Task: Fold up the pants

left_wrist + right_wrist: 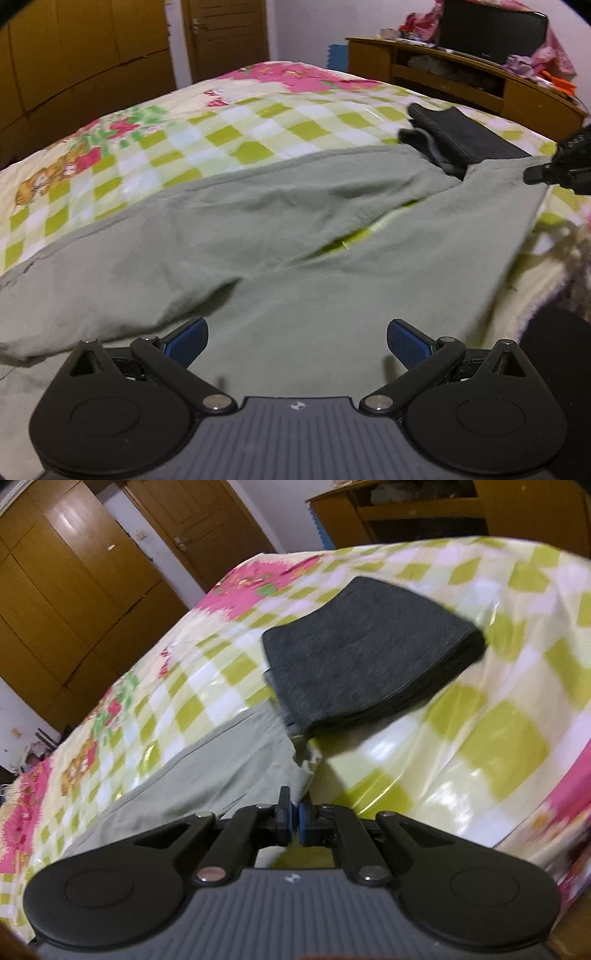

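On the bed (258,110), pants (258,229) (right claw (291,812) closed).

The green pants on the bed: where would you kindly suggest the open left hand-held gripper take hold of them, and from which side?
Judging by their pose, grip the near edge of the green pants, just ahead of the left hand-held gripper, coming from the near side. The cloth lies flat there, and the right hand-held gripper looks shut on the far end beside the folded dark garment.

Right gripper (293,821) closed, pads pinched together near the hem of the sage-green pants (207,771); folded dark grey garment (365,653) just beyond, on the checked green-and-white bedspread (480,738); wooden wardrobe doors (74,590) behind.
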### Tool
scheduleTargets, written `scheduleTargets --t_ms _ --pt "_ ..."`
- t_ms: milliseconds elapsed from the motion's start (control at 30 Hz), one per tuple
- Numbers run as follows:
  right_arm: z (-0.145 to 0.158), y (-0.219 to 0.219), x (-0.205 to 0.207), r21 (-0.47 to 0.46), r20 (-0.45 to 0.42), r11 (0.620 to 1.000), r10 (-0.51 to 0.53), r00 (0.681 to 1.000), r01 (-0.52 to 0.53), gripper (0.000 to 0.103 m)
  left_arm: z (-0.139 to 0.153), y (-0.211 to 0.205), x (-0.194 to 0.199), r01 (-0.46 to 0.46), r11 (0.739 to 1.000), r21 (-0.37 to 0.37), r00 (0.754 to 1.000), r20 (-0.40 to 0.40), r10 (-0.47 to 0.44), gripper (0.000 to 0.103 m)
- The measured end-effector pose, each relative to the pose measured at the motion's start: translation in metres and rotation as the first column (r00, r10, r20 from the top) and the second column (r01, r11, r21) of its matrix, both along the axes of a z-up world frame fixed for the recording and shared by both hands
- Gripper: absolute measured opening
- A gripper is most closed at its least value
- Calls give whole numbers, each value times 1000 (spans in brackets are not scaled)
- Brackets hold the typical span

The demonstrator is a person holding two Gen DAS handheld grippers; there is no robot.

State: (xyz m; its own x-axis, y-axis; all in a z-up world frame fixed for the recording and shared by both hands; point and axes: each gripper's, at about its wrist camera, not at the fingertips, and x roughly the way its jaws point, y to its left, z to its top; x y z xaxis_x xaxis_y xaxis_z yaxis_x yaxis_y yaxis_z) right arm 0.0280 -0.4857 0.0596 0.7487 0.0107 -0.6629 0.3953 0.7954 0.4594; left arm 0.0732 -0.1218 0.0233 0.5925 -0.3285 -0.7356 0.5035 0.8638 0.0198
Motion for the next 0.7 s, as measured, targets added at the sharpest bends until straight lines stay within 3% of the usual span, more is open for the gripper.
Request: scheduleTargets --t_ms 167,300,367,467,533,600,700 --pt "-16 -7 -3 -60 -154 997 -50 987 41 14 -19 0 -6 41 999 18 996 -74 -40 103" --pt "-10 -4 -14 -127 -143 987 -113 983 95 16 -25 13 -10 48 999 7 993 -112 -47 103" --pt "1 7 -9 -196 -129 978 -94 987 68 19 -22 25 -12 45 999 7 994 -101 -44 103" --pt "15 44 11 -267 -119 960 56 991 -87 28 -13 53 -8 -4 1000 10 999 -54 4 103" --pt "16 77 33 -292 -128 932 187 974 -217 29 -8 78 -1 -52 998 20 999 -12 52 103" --pt "14 114 59 -298 -141 890 317 938 -346 29 -5 106 11 -99 994 34 995 15 99 103" --pt "6 177 104 -297 -169 781 523 836 -549 35 0 160 38 -182 981 69 983 47 179 103"
